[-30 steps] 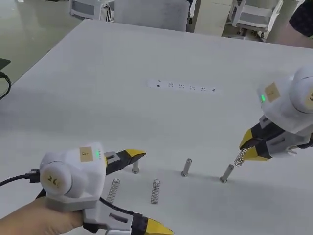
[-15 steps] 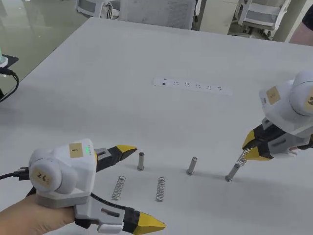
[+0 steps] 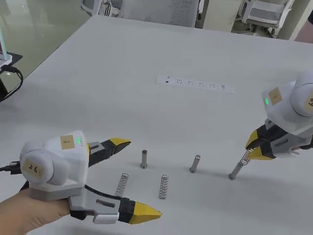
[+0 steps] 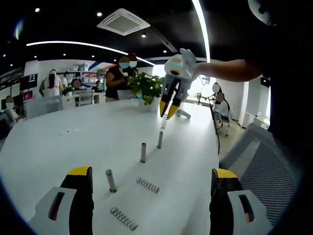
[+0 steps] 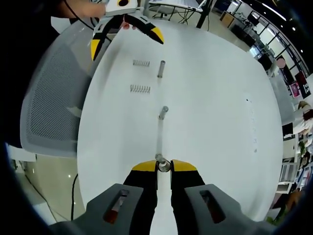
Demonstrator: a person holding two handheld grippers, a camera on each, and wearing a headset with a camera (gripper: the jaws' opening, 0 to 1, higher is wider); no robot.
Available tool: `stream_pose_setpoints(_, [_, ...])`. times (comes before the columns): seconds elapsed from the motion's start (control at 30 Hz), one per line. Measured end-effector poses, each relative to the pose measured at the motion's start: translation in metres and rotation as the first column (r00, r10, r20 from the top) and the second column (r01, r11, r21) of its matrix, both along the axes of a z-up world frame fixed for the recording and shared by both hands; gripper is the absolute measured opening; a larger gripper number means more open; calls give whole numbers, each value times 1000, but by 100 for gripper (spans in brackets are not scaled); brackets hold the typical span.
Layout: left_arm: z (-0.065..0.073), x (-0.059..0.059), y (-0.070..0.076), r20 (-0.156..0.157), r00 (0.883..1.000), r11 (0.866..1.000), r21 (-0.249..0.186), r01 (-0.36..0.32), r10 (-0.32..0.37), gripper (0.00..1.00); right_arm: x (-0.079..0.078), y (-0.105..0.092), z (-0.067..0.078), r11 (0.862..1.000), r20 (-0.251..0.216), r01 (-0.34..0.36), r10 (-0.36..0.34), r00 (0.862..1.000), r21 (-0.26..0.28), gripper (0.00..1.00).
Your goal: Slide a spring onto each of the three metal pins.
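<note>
White tabletop [image 3: 146, 107] all the way across, with a strip of sockets [image 3: 195, 83] set flush at the far side. Down at the near edge the left tongs [image 3: 144, 178] are spread wide with nothing between them. Their upper tip was over the left pin a second ago and has now backed off to that pin's left. Over on the right, the right tongs [image 3: 250, 151] are pinched narrow on the upper end of a spring [image 3: 246, 156]. The right gripper view has the coil's end caught right between the yellow tips.

Three metal pins stand in a row. The left pin [image 3: 144, 159] is upright and bare, the middle pin [image 3: 194, 163] is bare with a slight lean, and the right pin [image 3: 236, 170] leans toward the right tongs.

Here's the change: the held spring's lower end was just off the right pin's top a second ago and now meets it, spring and pin in one slanted line. Whether the coil is over the tip yet, can't tell.

A loose spring [image 3: 122, 184] and a second loose spring [image 3: 163, 186] lie flat on the near side of the left and middle pins, right where they were.
</note>
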State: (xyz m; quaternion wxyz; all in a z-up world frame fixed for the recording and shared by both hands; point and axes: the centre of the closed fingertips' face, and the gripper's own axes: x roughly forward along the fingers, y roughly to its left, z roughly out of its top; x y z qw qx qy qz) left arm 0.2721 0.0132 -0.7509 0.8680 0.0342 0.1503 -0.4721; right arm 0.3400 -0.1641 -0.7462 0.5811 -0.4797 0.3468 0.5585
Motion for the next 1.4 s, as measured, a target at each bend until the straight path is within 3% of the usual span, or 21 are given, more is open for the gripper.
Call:
stream_pose_setpoints(0.87, [2, 1, 4, -6, 1000, 1000, -7, -11, 11, 98, 2, 2, -14, 1000, -14, -8, 8, 1000, -6, 7])
stream_pose_setpoints(1.4, [2, 1, 9, -9, 1000, 1000, -3, -24, 24, 98, 4, -1, -35, 1000, -36, 11, -11, 999, -3, 7])
